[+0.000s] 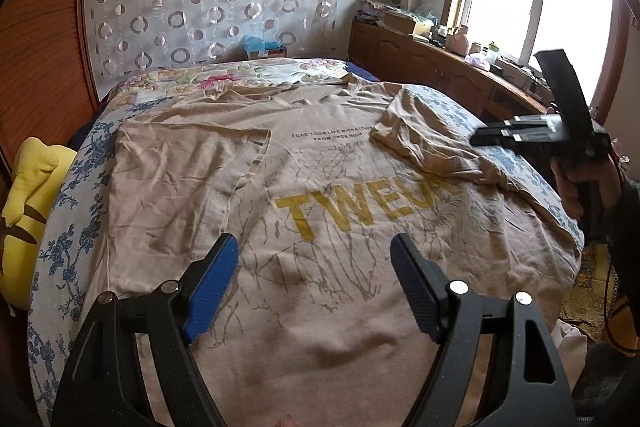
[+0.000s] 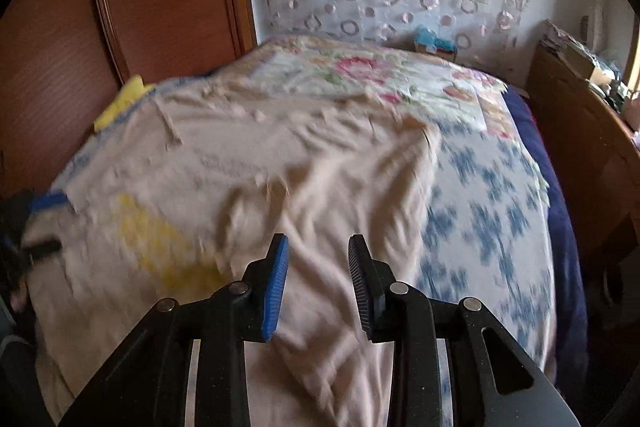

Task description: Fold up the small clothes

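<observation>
A beige T-shirt (image 1: 320, 195) with yellow "TWEU.." lettering lies spread on the bed. Its left side is folded in over the body (image 1: 176, 187); its right sleeve (image 1: 424, 143) lies crumpled on top. My left gripper (image 1: 314, 259) is open and empty, hovering over the shirt's lower middle. My right gripper (image 2: 318, 255) is open and empty above the shirt's right part (image 2: 340, 187); that view is motion-blurred. The right gripper's body also shows in the left wrist view (image 1: 552, 131), held in a hand at the bed's right side.
The bed has a blue-and-white floral sheet (image 1: 68, 227) and a pink floral cover (image 1: 224, 79) at the far end. A yellow plush (image 1: 24, 211) lies at the left edge. A wooden cabinet (image 1: 420, 59) with clutter runs under the window on the right.
</observation>
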`<control>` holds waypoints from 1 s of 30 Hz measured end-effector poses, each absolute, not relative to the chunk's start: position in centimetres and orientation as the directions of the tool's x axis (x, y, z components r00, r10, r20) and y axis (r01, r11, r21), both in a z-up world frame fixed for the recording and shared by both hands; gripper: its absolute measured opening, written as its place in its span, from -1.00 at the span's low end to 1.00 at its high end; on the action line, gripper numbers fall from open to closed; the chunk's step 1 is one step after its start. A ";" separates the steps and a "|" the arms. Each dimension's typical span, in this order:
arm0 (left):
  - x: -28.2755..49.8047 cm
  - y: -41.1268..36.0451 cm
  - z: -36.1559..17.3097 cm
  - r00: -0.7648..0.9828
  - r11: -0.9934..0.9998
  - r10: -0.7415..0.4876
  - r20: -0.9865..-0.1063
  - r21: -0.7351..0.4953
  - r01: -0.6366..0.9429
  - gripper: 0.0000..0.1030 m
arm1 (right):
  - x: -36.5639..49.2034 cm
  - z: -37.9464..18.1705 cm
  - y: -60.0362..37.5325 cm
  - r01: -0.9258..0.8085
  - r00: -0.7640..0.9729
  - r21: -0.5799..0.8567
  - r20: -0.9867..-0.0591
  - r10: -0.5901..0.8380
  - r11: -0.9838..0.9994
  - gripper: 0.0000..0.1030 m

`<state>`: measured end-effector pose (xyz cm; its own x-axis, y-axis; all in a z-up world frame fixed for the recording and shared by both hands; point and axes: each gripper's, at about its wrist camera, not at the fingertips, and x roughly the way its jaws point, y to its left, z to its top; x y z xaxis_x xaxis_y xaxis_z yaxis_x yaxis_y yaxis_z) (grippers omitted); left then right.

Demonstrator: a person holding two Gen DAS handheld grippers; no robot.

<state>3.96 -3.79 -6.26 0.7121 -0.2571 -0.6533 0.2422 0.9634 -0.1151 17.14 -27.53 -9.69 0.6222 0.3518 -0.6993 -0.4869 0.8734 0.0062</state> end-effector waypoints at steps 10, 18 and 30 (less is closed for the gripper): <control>4.2 -4.6 -6.3 0.703 0.961 -0.259 -0.662 -0.104 0.256 0.54 | 15.7 -11.9 -28.7 -0.461 0.576 -0.011 -0.764 0.290 0.887 -0.38; 4.2 -4.3 -6.3 0.705 0.963 -0.257 -0.661 -0.109 0.248 0.54 | 14.4 -11.7 -27.9 -0.520 0.558 0.003 -0.755 0.343 0.854 -0.81; 4.1 -3.7 -6.4 0.710 0.966 -0.248 -0.659 -0.114 0.232 0.54 | 9.6 -11.5 -27.3 -0.618 0.491 0.078 -0.738 0.462 0.782 -0.88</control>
